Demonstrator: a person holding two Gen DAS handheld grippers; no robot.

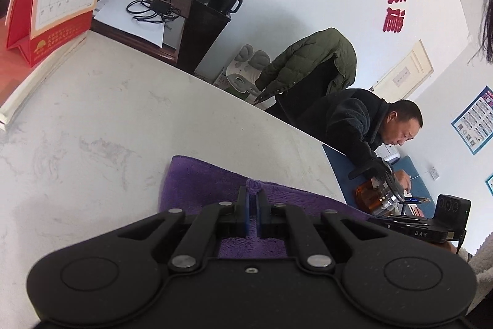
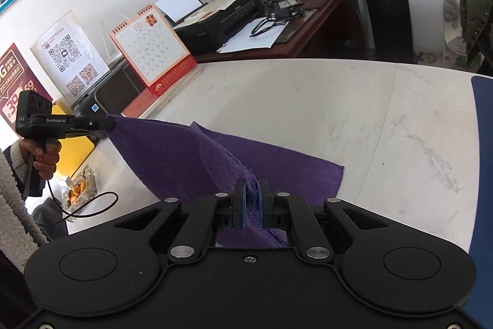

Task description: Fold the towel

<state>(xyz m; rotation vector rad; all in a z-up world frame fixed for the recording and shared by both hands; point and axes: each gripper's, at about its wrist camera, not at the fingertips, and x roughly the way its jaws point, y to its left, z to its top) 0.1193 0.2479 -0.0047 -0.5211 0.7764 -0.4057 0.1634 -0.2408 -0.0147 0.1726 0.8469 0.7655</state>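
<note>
Purple towel (image 2: 277, 156); white marbled table (image 2: 308, 100); red calendar (image 2: 151, 51)

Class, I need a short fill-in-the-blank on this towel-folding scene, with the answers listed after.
1. The towel is coloured ____.
2. The left gripper and right gripper are both shut on the ____.
3. The towel's far part lies on a white ____.
4. The red stand by the table's edge is a desk ____.

Answers: purple; towel; table; calendar

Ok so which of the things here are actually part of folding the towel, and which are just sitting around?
Part of the job:
- purple towel
- left hand-held gripper, shut on one towel corner
- right hand-held gripper, shut on another corner
- white table under the towel

Just lying about:
- desk calendar
- printer
- blue mat
</note>
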